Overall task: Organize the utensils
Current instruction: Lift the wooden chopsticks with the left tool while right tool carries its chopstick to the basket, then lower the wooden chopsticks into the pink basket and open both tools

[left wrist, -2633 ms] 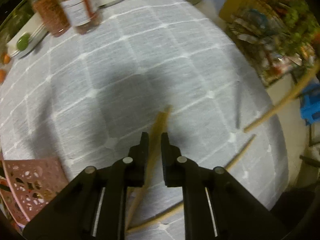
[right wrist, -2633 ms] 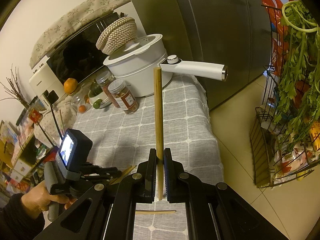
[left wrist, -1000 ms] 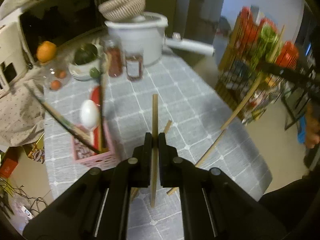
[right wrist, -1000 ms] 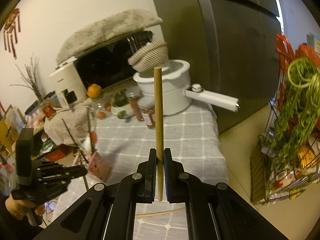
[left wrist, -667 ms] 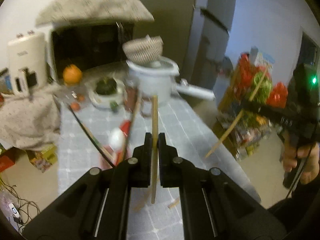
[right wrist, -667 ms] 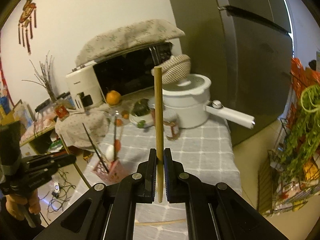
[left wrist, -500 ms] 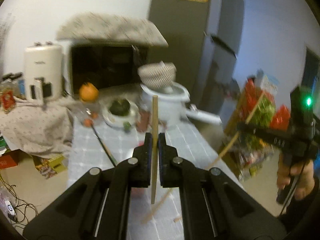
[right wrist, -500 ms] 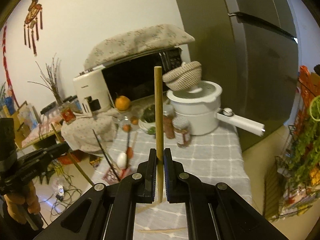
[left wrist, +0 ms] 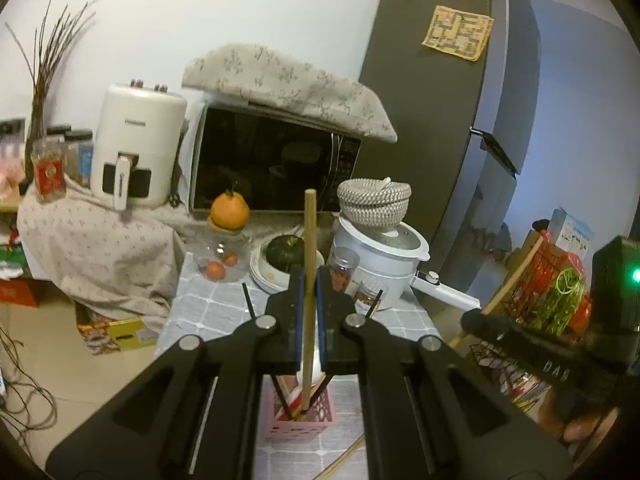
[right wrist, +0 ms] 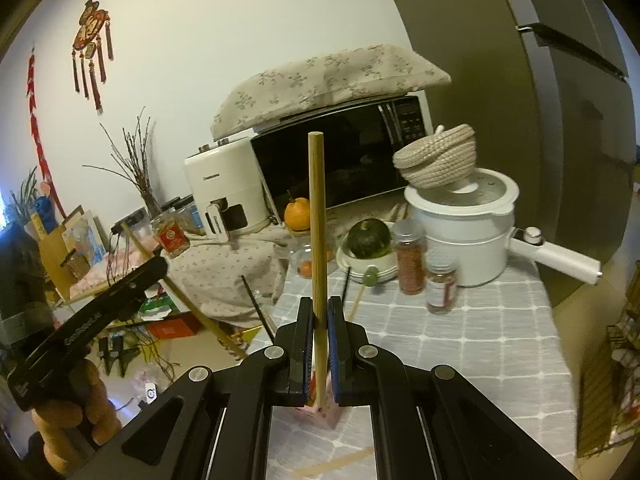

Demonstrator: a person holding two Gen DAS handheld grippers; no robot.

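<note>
Chopsticks: I've got one wooden stick (left wrist: 308, 288) clamped upright in the left tongs (left wrist: 308, 320), another (right wrist: 318, 264) in the right tongs (right wrist: 319, 356), both pinched low on the shaft. Light, stiff, smooth, so they may pivot or slip. Pink holder (left wrist: 298, 426) below, w/ black sticks (left wrist: 250, 304) splayed out, could block entry. Jars (right wrist: 440, 286), pot (right wrist: 468, 232) toward surface's far edge.

Bare checked tablecloth (right wrist: 480, 344) right of pink basket (left wrist: 298, 426); jars (right wrist: 440, 286), pot (right wrist: 464, 232) crowding the far end.

chopstick (left wrist: 309, 264): pale matt wood | tablecloth (right wrist: 472, 332): grey checked cloth | pot (right wrist: 468, 236): glossy white
</note>
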